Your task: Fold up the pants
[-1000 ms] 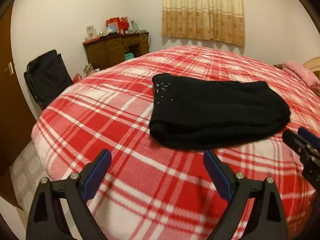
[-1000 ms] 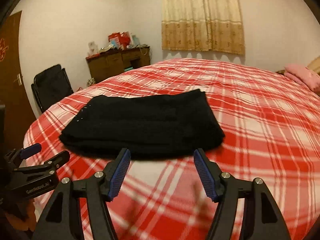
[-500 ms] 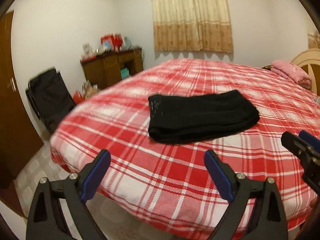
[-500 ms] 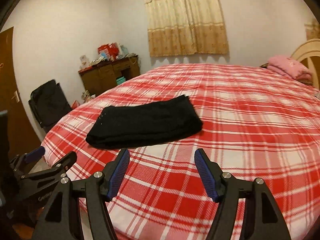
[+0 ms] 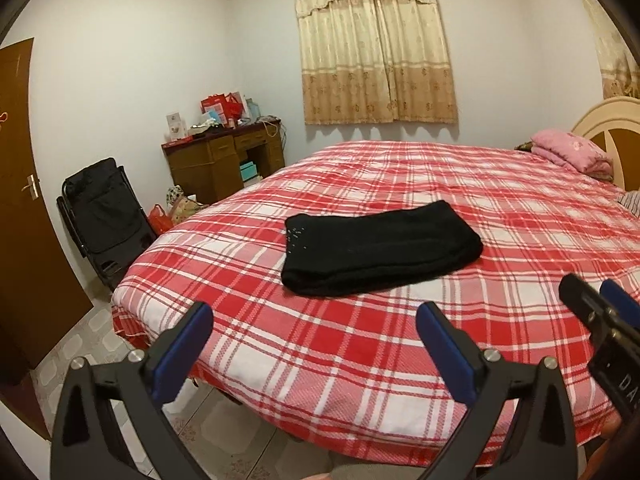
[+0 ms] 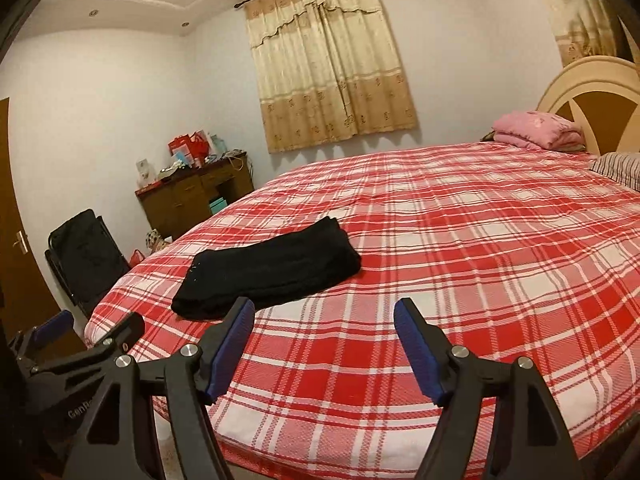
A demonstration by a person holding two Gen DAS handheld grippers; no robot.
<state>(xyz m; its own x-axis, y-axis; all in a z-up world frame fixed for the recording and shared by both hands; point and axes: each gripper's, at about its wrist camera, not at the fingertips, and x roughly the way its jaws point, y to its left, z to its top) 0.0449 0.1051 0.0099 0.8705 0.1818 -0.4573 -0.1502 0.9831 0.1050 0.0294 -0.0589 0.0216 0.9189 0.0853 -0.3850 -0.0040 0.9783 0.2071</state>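
Nearest the lens, the left gripper point(image 5: 314, 320) has its blue-padded fingers spread wide with nothing between them, poised over the near edge of the bed point(image 5: 360, 368). The right gripper point(image 6: 324, 318) is likewise spread wide and holds nothing; in the left wrist view its tip shows at 3 o'clock, beside the left one.

Past the fingers, at 12 o'clock from the left gripper and 11 o'clock from the right, the black pants point(image 5: 380, 252) lie folded into a flat oblong on the red plaid blanket point(image 6: 480, 260), well apart from both grippers. Nothing lies between them and the grippers but bare blanket. Small pale specks mark the pants' left end, perhaps studs; the view is too coarse to tell.

Farther off, at 10 o'clock, a black folding chair point(image 5: 104, 216) stands by the brown door point(image 5: 24, 200). Beyond it is a cluttered wooden desk point(image 5: 224, 164). At 2 o'clock, a folded pink quilt point(image 6: 536, 130) rests by the headboard point(image 6: 592, 92). Beige curtains point(image 5: 376, 44) hang on the far wall.
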